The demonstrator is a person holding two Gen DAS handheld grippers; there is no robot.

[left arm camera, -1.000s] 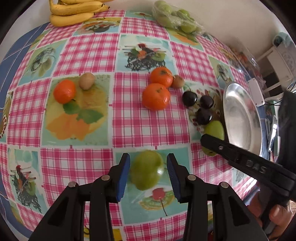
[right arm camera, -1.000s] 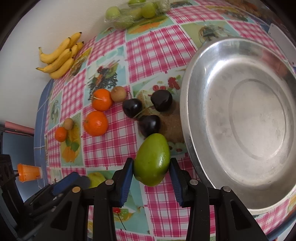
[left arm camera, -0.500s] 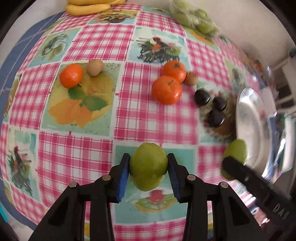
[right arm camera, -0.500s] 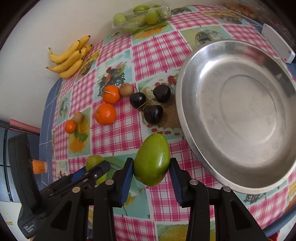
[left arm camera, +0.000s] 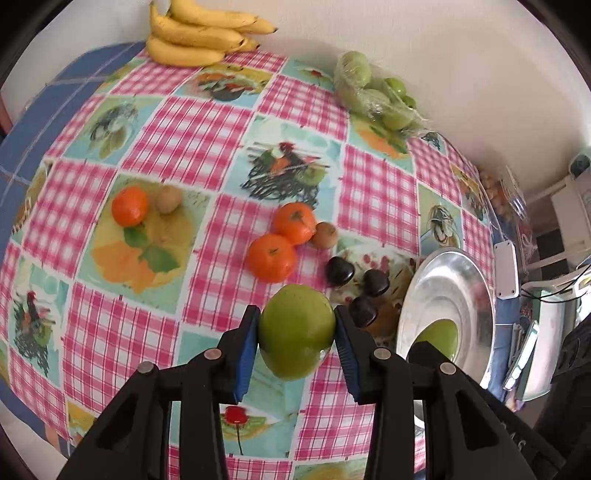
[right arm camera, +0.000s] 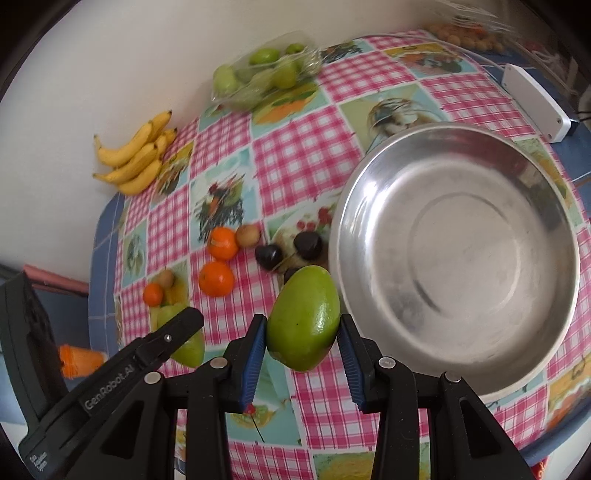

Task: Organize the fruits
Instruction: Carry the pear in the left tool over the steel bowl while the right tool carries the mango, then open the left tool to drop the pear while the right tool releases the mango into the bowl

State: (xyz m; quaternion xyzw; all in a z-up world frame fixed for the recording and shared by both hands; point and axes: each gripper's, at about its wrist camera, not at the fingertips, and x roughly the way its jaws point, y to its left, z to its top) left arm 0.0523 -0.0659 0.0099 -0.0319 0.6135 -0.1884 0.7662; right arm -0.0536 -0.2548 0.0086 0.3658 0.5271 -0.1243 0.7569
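My left gripper (left arm camera: 296, 334) is shut on a green mango (left arm camera: 295, 330) and holds it above the checked tablecloth. My right gripper (right arm camera: 303, 334) is shut on a second green mango (right arm camera: 303, 317), held just left of the steel bowl (right arm camera: 458, 254). In the left wrist view the bowl (left arm camera: 448, 291) stands at the right, with the right gripper's mango (left arm camera: 439, 334) over its near side. Three oranges (left arm camera: 271, 256) (left arm camera: 295, 222) (left arm camera: 129, 206), two brown kiwis (left arm camera: 324, 234) (left arm camera: 168, 199) and three dark plums (left arm camera: 340, 271) lie on the table.
A bunch of bananas (left arm camera: 195, 35) and a clear bag of green fruit (left arm camera: 376, 94) lie along the far wall. A white box (right arm camera: 535, 101) sits past the bowl. An orange cup (right arm camera: 79, 360) stands off the table's left edge.
My left gripper has shut on its mango and lifted it off the table. My right gripper has lifted its mango and carried it toward the bowl.
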